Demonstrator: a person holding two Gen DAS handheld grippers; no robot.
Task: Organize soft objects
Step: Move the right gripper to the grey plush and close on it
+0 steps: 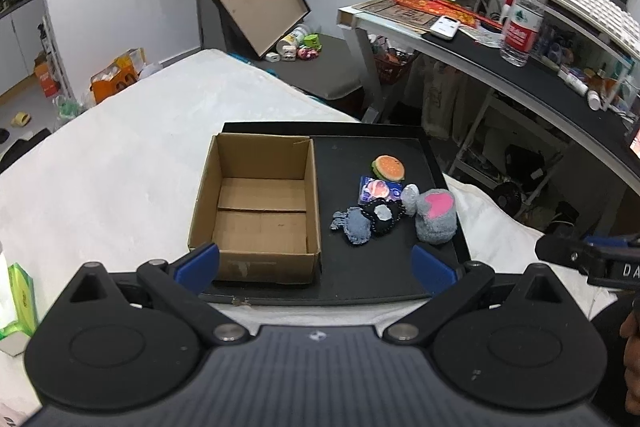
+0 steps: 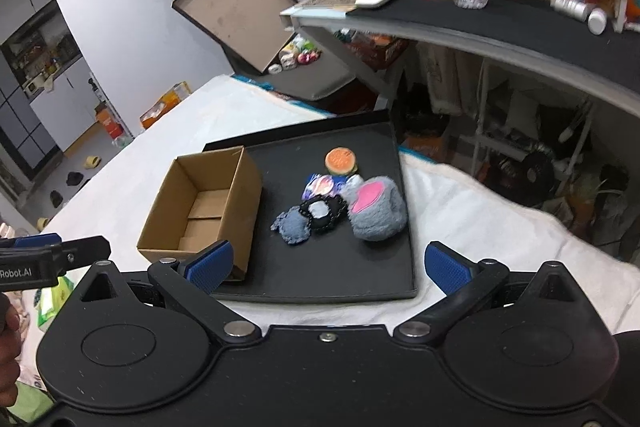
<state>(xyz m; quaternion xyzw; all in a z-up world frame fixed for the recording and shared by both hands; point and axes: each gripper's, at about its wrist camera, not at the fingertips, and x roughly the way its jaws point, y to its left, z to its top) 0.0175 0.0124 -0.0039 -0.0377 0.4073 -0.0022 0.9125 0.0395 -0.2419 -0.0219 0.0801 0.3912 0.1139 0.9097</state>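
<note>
Not started: box (image 1: 256, 203) empty, all toys (image 1: 394, 207) piled beside it on tray (image 1: 372, 275). Left gripper (image 1: 316, 263) and right gripper (image 2: 326, 265) jaws apart, holding nothing.

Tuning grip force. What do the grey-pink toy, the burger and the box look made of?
Grey-pink toy: fuzzy plush fabric, matte, pile visible at its edges.
Burger: looks like soft foam or plush, smooth and matte; unclear which.
Box: brown corrugated cardboard, matte, with folded bottom flaps showing.
</note>
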